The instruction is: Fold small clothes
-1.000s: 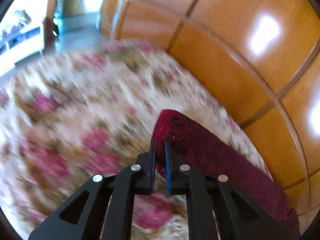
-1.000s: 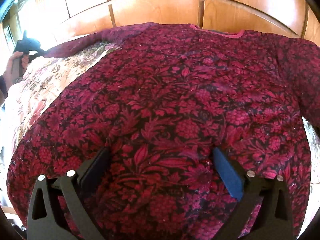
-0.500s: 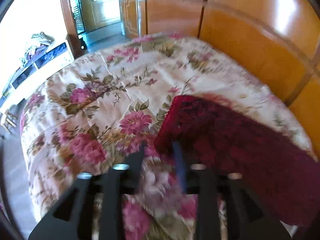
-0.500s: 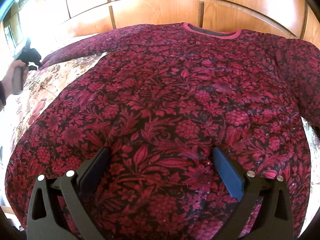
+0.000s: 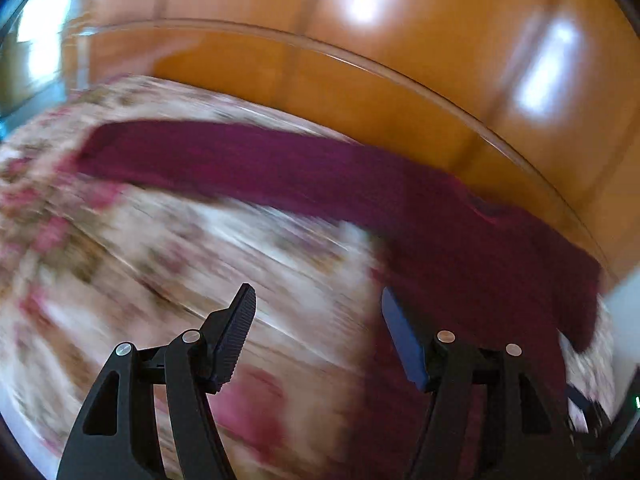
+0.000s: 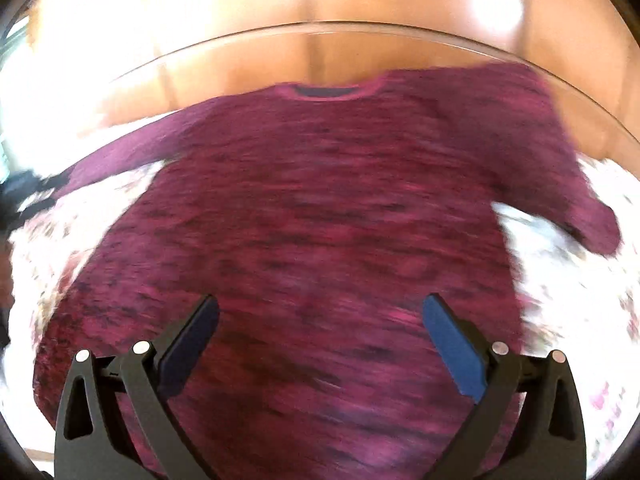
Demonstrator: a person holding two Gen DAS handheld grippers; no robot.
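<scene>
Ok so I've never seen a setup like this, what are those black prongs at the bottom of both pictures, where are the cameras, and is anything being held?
There is no robot here. A person holds a hand-operated claw in each hand, and each claw carries a wide-angle camera looking forward along its two fingers. That is why black prongs frame the bottom of both pictures.

One picture comes from the left claw, the other from the right claw. Both are blurred.

On the bed lies a floral bedspread, with a wooden headboard behind it. Spread flat on top is a dark red long-sleeved top, neckline toward the headboard, sleeves out to the sides.

Both claws are open, with nothing between their fingers, so neither holds anything.
</scene>
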